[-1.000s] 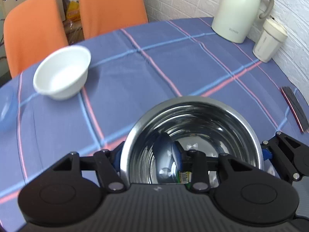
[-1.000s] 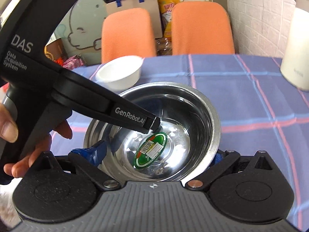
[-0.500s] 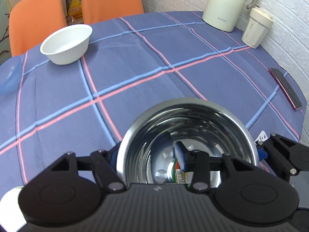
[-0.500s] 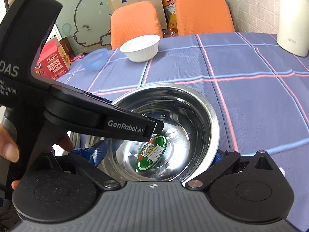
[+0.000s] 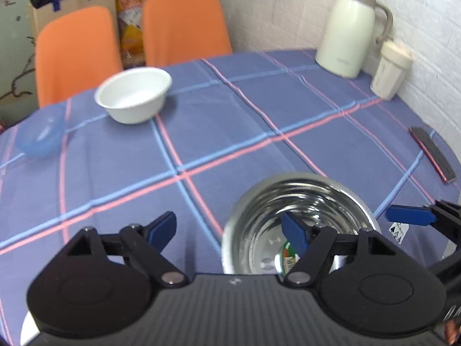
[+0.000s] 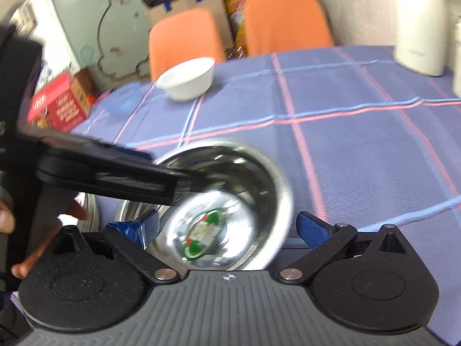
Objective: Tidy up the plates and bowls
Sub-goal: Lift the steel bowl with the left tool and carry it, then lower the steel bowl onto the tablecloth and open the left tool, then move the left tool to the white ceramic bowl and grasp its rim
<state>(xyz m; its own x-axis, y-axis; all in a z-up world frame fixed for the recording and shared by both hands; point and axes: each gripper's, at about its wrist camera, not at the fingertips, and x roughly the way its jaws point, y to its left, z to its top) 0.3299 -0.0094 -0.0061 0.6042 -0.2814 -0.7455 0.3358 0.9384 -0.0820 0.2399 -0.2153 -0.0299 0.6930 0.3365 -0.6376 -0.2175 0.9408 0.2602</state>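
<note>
A shiny steel bowl (image 5: 299, 201) with a green sticker inside sits at the near edge of the table; it also shows in the right wrist view (image 6: 230, 190). My left gripper (image 5: 230, 232) is open, its right finger inside the bowl and its left finger outside on the cloth. My right gripper (image 6: 230, 226) is open, its fingers on either side of the bowl's near part. A white bowl (image 5: 134, 95) and a small blue bowl (image 5: 40, 137) stand far left on the table.
A white thermos jug (image 5: 350, 28) and a lidded cup (image 5: 391, 69) stand at the far right by the brick wall. A dark phone (image 5: 432, 152) lies at the right edge. Two orange chairs (image 5: 184, 23) stand behind. A red box (image 6: 57, 103) sits left.
Both grippers have opened and let go of the steel bowl, which was carried toward the near edge of the table. The left gripper has shifted left of the bowl.
</note>
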